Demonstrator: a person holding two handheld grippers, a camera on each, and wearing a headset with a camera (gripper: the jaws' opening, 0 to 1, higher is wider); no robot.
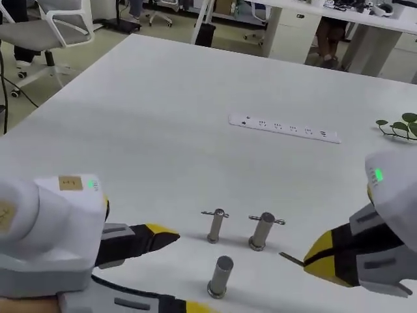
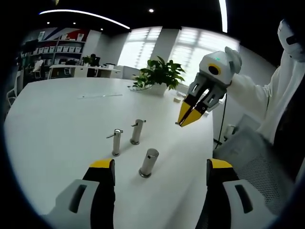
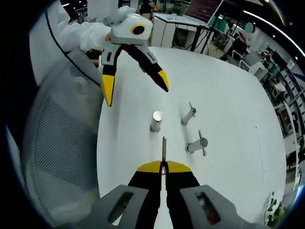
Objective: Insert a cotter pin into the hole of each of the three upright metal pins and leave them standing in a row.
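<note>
Right gripper view: slim straight cotter pin point(image 3: 164, 150)

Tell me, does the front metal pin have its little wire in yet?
Not yet. The front metal pin has a bare top; a cotter pin is pinched in the shut right gripper, apart from it.

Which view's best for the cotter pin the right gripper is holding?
Right gripper view: the cotter pin sticks straight out of the shut jaws of the right gripper, its exposed length clear. Head view shows a short dark tip. Left gripper view: too small to tell.
</note>
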